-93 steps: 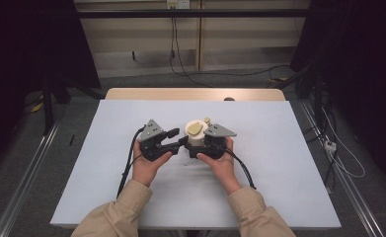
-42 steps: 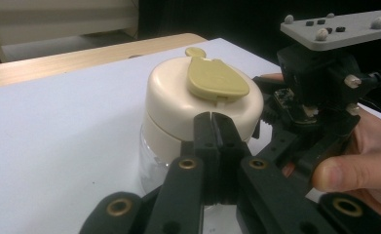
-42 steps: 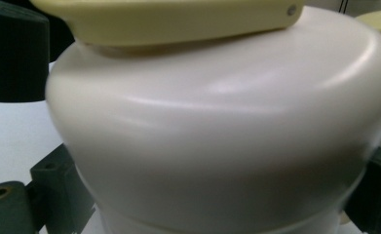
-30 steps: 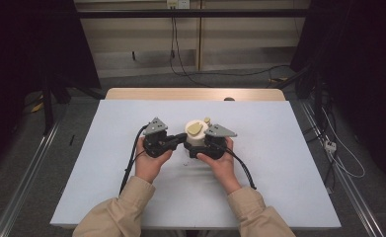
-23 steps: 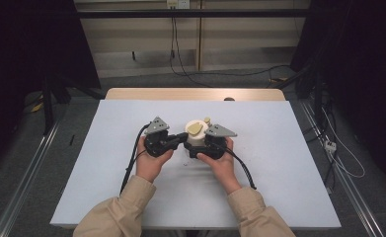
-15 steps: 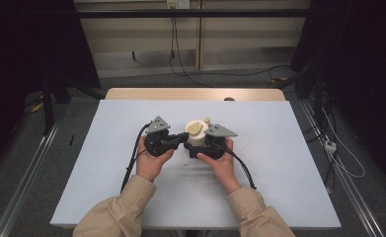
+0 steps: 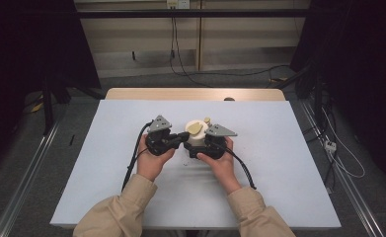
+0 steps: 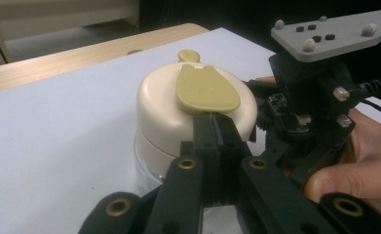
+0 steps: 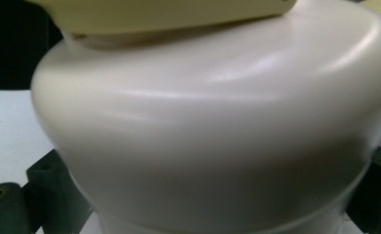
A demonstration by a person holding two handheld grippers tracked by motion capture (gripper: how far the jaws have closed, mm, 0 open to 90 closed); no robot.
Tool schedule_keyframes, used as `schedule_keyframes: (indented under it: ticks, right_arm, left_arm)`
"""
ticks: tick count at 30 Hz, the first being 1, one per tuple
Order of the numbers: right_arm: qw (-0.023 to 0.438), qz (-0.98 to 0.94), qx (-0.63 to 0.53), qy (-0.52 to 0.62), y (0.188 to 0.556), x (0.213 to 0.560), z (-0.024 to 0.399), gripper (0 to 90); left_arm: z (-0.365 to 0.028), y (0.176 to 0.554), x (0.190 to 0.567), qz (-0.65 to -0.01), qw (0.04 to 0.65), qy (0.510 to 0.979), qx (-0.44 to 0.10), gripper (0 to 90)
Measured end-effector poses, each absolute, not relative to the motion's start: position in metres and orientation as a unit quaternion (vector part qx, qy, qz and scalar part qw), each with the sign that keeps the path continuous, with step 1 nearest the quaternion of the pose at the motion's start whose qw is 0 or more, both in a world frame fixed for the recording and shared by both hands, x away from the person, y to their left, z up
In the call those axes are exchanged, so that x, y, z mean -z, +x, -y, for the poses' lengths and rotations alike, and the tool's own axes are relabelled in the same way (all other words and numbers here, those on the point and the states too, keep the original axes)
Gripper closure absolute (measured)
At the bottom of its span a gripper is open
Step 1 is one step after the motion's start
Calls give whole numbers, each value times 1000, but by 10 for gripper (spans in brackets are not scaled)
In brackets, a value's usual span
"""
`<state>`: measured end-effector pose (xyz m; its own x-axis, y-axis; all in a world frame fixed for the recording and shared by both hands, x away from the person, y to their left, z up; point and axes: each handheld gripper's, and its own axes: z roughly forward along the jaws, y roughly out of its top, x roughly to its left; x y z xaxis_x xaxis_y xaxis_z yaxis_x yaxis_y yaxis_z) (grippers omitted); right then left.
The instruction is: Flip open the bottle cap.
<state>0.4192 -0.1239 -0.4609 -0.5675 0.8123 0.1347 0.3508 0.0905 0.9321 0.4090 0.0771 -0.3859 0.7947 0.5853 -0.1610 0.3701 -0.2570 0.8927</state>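
Left gripper view showed the left gripper (image 8: 216, 127) with jaws pressed together under the tan oval flap (image 8: 206, 89) at six o'clock on the cream domed plastic container (image 8: 166, 109), mid-table. The right gripper (image 7: 199, 146) clasped its body; levering gently upward seemed best.

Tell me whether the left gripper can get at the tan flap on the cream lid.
Probably yes: the left gripper, shut, has its tips right under the tan flap edge on the cream lid, nothing between.
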Motion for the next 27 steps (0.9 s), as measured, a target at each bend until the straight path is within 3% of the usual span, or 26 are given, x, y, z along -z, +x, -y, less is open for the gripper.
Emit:
schedule_keyframes:
  ticks: [27]
  right_arm:
    - [217,-709,-529,412,419,461,123,41]
  left_arm:
    - [-72,412,375,-304,531,784,-108,895]
